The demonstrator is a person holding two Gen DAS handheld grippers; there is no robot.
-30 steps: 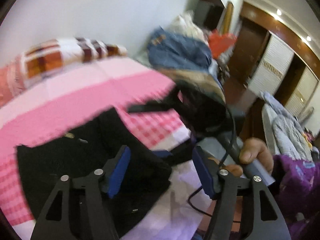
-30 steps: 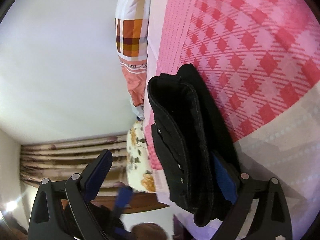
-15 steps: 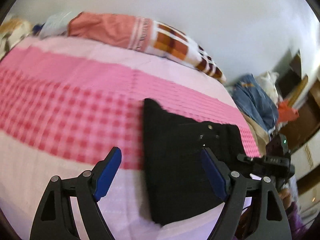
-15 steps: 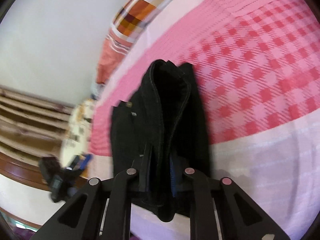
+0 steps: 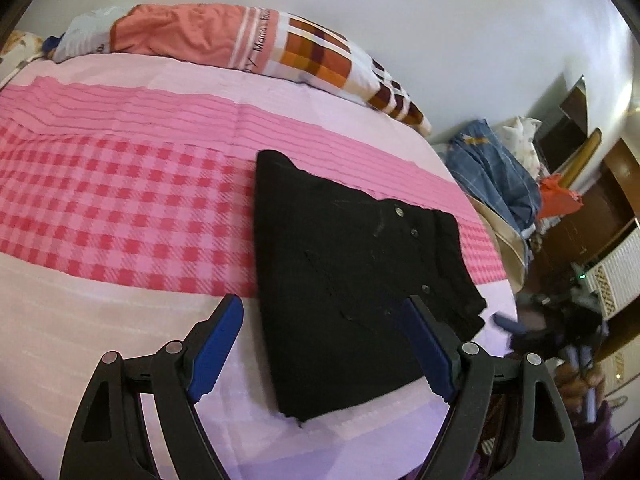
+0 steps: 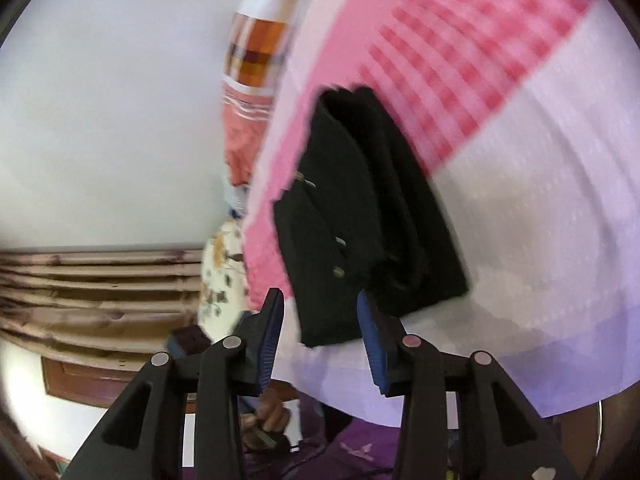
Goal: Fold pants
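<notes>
The black pants lie folded into a compact stack on the pink checked bed sheet, near the bed's right front edge. Metal buttons show on the top layer. My left gripper is open and empty, hovering just in front of the stack. In the right wrist view the pants lie flat on the bed, and my right gripper is open and empty, just clear of the stack's near edge.
A rolled orange and plaid quilt lies along the far side of the bed by the white wall. A chair piled with blue denim clothes stands to the right. A floral pillow lies at the bed's end.
My right gripper was shut on the folded pants; it has opened and pulled back, leaving them flat on the bed. My left gripper swung round and now faces the stack.
</notes>
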